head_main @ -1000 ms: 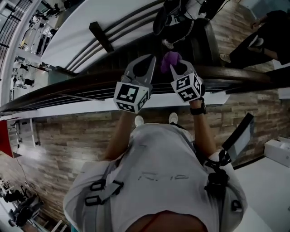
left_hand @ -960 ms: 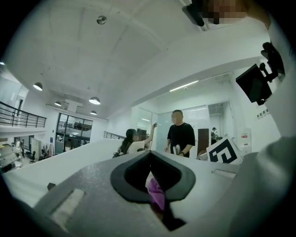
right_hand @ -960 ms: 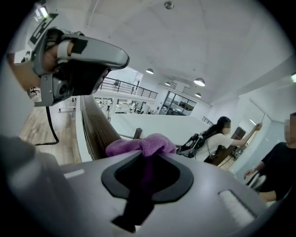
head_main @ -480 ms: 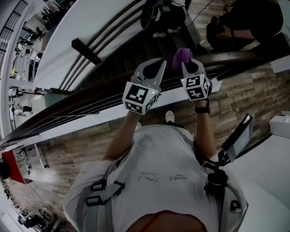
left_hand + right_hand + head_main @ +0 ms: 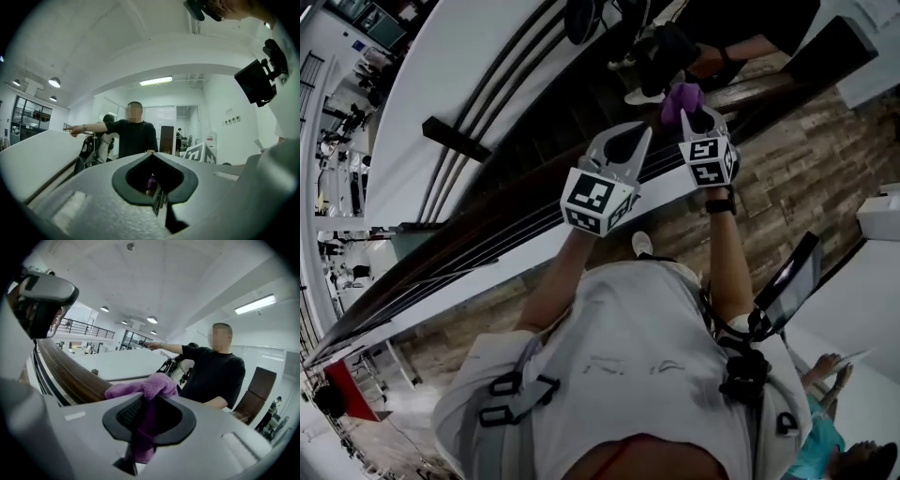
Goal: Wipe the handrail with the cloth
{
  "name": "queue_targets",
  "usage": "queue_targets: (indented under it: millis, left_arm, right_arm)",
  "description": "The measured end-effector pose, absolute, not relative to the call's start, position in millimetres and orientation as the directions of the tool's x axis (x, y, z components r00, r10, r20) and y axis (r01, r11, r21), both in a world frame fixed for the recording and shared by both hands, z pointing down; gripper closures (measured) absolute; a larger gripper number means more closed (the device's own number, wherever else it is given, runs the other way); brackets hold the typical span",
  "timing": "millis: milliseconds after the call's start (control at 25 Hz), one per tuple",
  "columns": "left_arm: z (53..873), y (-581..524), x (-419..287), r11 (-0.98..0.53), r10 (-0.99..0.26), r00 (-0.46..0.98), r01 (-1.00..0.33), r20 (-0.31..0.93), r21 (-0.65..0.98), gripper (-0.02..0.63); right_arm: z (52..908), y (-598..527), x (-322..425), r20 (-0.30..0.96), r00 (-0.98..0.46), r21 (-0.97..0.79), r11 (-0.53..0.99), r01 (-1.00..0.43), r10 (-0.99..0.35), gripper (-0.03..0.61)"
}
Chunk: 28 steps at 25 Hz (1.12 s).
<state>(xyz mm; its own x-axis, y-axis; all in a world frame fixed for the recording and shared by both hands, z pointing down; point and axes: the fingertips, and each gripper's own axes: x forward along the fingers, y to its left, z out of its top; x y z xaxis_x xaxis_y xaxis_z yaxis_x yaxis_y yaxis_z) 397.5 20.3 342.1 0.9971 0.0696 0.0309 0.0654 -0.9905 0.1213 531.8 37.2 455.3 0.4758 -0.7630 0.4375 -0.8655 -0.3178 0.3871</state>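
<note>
A dark wooden handrail (image 5: 478,239) runs diagonally from lower left to upper right in the head view. My right gripper (image 5: 695,112) is shut on a purple cloth (image 5: 680,97), which bulges out past its jaw tips over the rail. In the right gripper view the cloth (image 5: 146,386) fills the gap of that gripper (image 5: 149,398), with the handrail (image 5: 70,376) stretching away to the left behind it. My left gripper (image 5: 641,134) hovers beside it on the left, over the rail, shut with nothing in it (image 5: 151,154). Whether the cloth touches the rail is hidden.
A person in a black shirt (image 5: 136,136) stands just beyond the rail with an arm stretched out sideways, also seen as a person (image 5: 216,373) in the right gripper view. White curved balustrade wall (image 5: 478,94) lies beyond. Wood-plank floor (image 5: 787,159) and a white box (image 5: 883,214) are to the right.
Both grippers have moved up and to the right along the handrail, the cloth travelling with the right one. The rail now appears steeper in the head view.
</note>
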Motion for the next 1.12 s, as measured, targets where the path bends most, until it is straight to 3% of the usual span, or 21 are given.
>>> queue_targets:
  millis: [600,840,1120]
  left_arm:
    - [345.4,77.3,486.9,-0.978,0.178,0.983,0.173,0.035,0.117,0.614]
    - [344.3,105.1,514.3,-0.971,0.212,0.976,0.204,0.056,0.126,0.614]
    - [333.0,107.3,495.9,-0.973,0.203,0.976,0.192,0.074,0.130,0.612]
  right_arm:
    - [445.6,131.0,754.6,0.355,0.736,0.458,-0.580,-0.674,-0.576,0.520]
    - [437.4,171.8,839.2,0.381,0.781,0.459,-0.632,-0.625,-0.495,0.520]
    - [422.7,192.3,863.7,0.406,0.813,0.470,-0.667,-0.578,-0.418,0.520]
